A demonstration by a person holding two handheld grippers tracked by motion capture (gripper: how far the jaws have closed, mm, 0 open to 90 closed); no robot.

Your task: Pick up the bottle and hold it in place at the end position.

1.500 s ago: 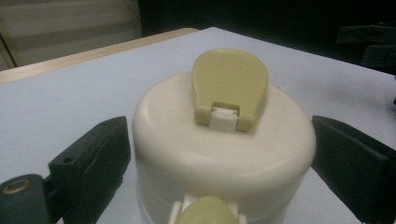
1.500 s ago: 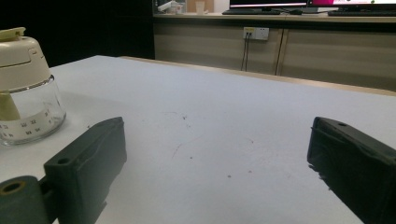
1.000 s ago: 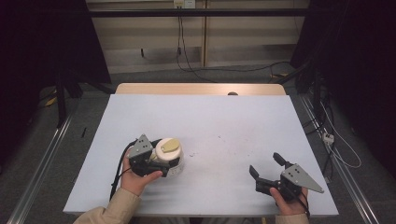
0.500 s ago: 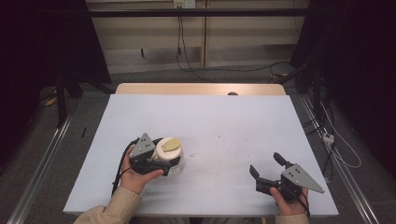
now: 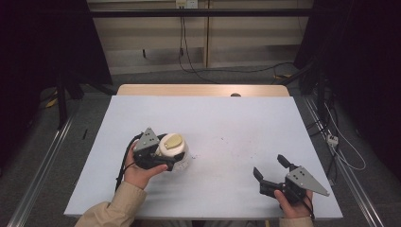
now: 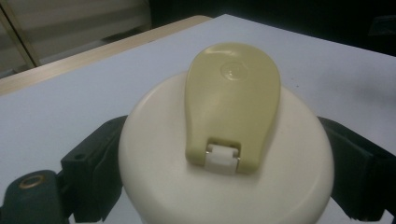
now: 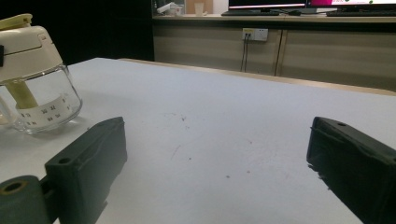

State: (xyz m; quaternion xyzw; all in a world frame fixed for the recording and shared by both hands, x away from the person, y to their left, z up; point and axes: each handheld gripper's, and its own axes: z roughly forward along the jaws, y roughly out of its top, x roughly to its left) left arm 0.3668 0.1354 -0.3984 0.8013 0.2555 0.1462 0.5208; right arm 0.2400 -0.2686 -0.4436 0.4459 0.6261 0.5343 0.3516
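Note:
A clear glass jar (image 5: pixel 178 160) with a cream lid (image 5: pixel 171 147) and a yellow-green flap (image 5: pixel 173 140) stands on the white table (image 5: pixel 227 123), left of the middle. My left gripper (image 5: pixel 166 155) is shut on the lid, one jaw on each side. In the left gripper view the flap (image 6: pixel 232 100) lies closed on the lid (image 6: pixel 163 186), with the black fingers (image 6: pixel 100 158) pressed to its rim. My right gripper (image 5: pixel 269 166) rests open near the front right edge, nothing between its fingers (image 7: pixel 88 158). It faces the jar (image 7: pixel 37 88), far off at the left.
Faint dark specks mark the table top (image 7: pixel 187 140) around the middle. A wooden strip (image 5: pixel 203 90) runs along the table's far edge. Cables (image 5: pixel 189 52) lie on the floor beyond it, and metal rails (image 5: pixel 42 165) run beside the table.

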